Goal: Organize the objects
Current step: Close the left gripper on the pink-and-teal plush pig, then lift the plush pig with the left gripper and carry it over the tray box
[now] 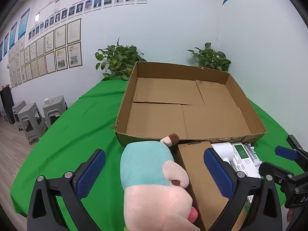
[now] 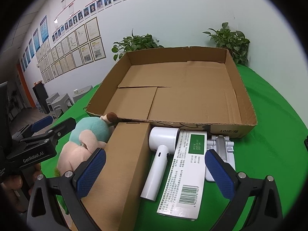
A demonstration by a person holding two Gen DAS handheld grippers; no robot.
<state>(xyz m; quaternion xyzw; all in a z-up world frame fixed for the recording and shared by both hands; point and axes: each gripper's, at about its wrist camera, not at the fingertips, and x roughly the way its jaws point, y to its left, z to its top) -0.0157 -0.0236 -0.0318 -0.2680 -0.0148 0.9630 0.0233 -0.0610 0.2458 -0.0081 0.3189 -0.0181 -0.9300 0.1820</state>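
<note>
Right tool (image 2: 155,170) open over white hair dryer (image 2: 158,157), medicine box (image 2: 185,171); brown carton (image 2: 123,165), plush toy (image 2: 82,142) left.

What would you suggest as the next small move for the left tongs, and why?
Probably ease the left tongs down and close on the plush toy. They are open and straddle it already, and the big cardboard tray just beyond is empty.

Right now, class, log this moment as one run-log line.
left gripper: open over plush toy | right gripper: open over hair dryer | cardboard tray: empty
</note>
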